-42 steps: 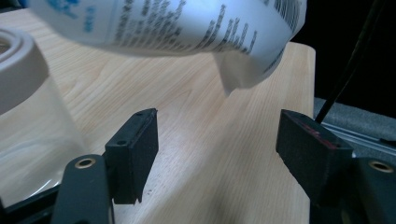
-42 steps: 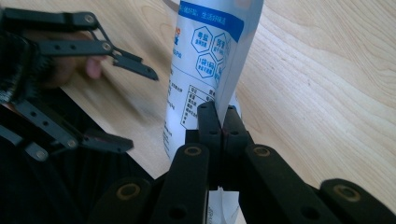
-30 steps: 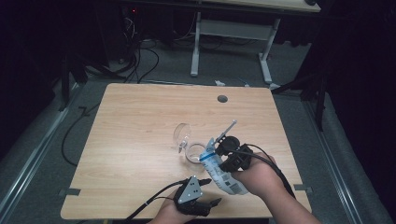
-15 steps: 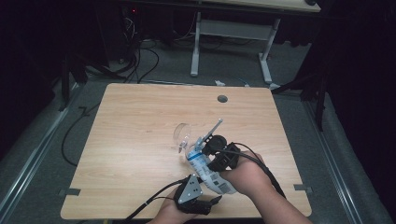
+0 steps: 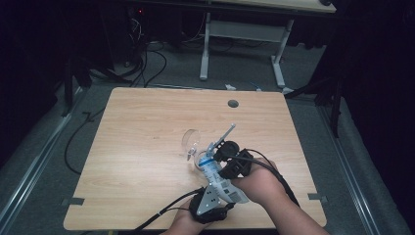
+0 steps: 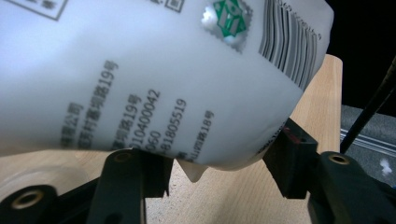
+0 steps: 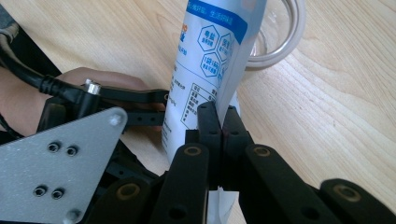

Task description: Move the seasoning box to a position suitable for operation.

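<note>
The right gripper [image 5: 211,157] is clamping a white printed pouch [image 5: 215,174] near the front edge of the wooden table [image 5: 147,127], right of the middle. In the right gripper view its 2 black jaws are pressing flat together on the pouch's thin sealed edge [image 7: 224,116], with the blue band and hexagon marks of the pouch running up and away from the pads. Just past the top of the pouch, a clear glass cup [image 7: 275,37] is lying on the wood, its rim facing the camera; from the high view that glass [image 5: 191,143] is sitting on its side, touching or all but touching the pouch's far end.

The left gripper [image 5: 211,203] is working at the near end of the pouch, its grey 3-cornered plate tilting up beside the right hand [image 5: 259,183]. In the left gripper view the pouch's rounded bottom [image 6: 154,79] is bulging between the 2 jaws, with black print, a green stamp and a barcode turned toward the camera. These jaws have just been closing in, with the pouch between them. The right-hand pad [image 6: 289,158] is meeting the pouch's side; whether the left-hand pad is pressing as well I cannot tell, as the pouch's belly is hanging over it.

Black cables are trailing from both grippers toward the table's near edge.
</note>
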Tool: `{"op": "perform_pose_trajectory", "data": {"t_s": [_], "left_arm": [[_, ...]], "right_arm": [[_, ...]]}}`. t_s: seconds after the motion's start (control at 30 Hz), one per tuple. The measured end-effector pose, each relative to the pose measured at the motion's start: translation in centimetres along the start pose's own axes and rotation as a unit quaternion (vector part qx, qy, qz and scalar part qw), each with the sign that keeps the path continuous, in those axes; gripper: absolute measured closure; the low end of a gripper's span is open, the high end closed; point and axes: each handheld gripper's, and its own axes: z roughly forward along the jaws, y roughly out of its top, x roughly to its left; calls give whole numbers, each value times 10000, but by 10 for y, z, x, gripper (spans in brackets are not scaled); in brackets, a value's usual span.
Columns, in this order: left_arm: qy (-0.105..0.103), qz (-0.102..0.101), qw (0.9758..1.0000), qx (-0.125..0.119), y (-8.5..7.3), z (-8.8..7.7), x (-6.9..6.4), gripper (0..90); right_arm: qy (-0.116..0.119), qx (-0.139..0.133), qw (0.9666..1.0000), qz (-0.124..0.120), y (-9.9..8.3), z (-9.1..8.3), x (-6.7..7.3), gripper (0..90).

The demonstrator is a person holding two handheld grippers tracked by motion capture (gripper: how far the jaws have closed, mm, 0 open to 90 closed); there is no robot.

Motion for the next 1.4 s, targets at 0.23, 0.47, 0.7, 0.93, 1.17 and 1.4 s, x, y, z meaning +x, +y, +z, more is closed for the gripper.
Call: {"op": "perform_pose_trajectory", "data": {"t_s": [0.23, 0.47, 0.7, 0.93, 1.17, 1.4], "left_arm": [[-68, -98, 9999, -9, 7, -3, 1, 535], [-202, -231, 9995, -31, 14, -2, 2, 554], [-214, -237, 9995, -41, 19, -1, 6, 561], [-161, -274, 9995, -4, 20, 0, 12, 561], [-242, -300, 9993, 33, 19, 2, 13, 561], [-317, -433, 9985, -98, 21, 2, 15, 556]], "right_arm": [[-9, -110, 9999, 32, -5, -5, -3, 900], [-2, -267, 9996, 105, -7, -10, -7, 893], [14, -362, 9992, 163, -11, -9, -12, 848], [23, -367, 9991, 219, -11, -8, -16, 791], [-34, -347, 9993, 104, -12, -5, -17, 848], [-165, -299, 9994, -20, -5, -8, -13, 900]]}}
